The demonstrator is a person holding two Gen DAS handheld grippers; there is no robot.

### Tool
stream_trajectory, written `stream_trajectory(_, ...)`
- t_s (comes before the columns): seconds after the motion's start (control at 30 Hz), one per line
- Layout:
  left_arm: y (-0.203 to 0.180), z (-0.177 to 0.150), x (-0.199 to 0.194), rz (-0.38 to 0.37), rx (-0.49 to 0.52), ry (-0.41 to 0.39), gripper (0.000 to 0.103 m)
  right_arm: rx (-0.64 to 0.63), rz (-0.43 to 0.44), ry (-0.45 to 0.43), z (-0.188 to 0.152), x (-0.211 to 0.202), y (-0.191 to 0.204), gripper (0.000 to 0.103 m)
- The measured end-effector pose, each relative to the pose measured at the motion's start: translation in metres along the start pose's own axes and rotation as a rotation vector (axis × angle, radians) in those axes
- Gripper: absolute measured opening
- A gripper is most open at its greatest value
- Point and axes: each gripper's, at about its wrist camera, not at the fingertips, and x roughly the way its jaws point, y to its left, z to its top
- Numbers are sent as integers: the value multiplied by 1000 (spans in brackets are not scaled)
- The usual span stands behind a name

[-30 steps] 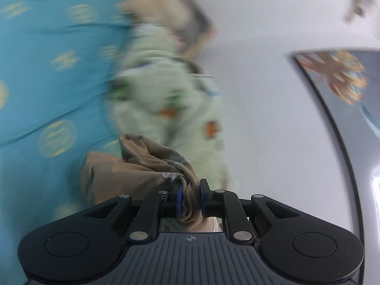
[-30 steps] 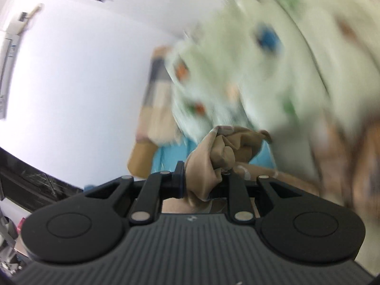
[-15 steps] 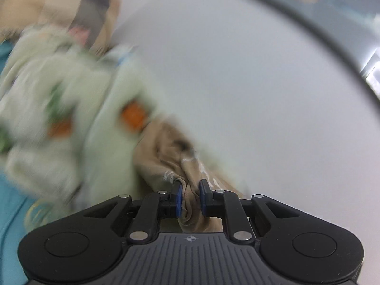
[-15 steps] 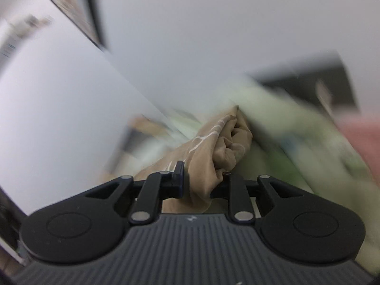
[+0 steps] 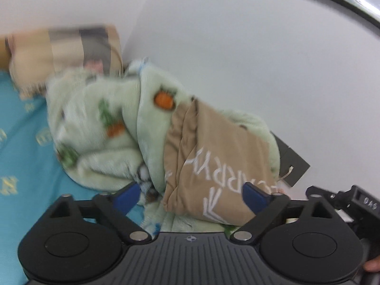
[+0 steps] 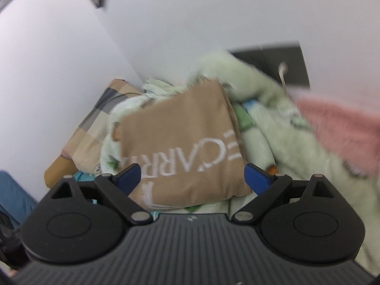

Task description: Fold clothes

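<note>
Both tongs, left & right, wide open, empty; tan garment on green fleece blanket, teal bedsheet, white walls

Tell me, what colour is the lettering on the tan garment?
White, on the tan garment; it shows best in the right wrist view.

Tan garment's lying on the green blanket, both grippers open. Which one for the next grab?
Either, marginally right gripper: the tan garment sits squarely between its open fingers. The left gripper sees it off-centre, over the green blanket.

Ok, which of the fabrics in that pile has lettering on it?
The tan folded garment, with white printed letters, lying on the pale green carrot-print fleece blanket; the pink fleece shows none.
</note>
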Motion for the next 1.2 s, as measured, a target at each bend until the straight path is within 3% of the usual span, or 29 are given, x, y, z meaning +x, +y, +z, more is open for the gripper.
stream_trajectory(0.2,-46,3,-92,35,132,-102,103,-106,31,-78,-5,-81,35,95)
stream_trajectory(0.43,-76,-19,-192,69,203,-188,103,-211,42,-161,-31,-163,60,95)
stream_trajectory(0.67,-94,-57,-256,148,256,-255,103,-284,52,-206,-68,-216,75,95)
stream_trajectory(0.97,-82,-107,-292,157,254,-307,103,-396,55,-289,-115,-233,91,95)
stream_trajectory(1.2,-54,-130,-310,206,202,-341,103,-448,26,-277,-144,-219,96,95)
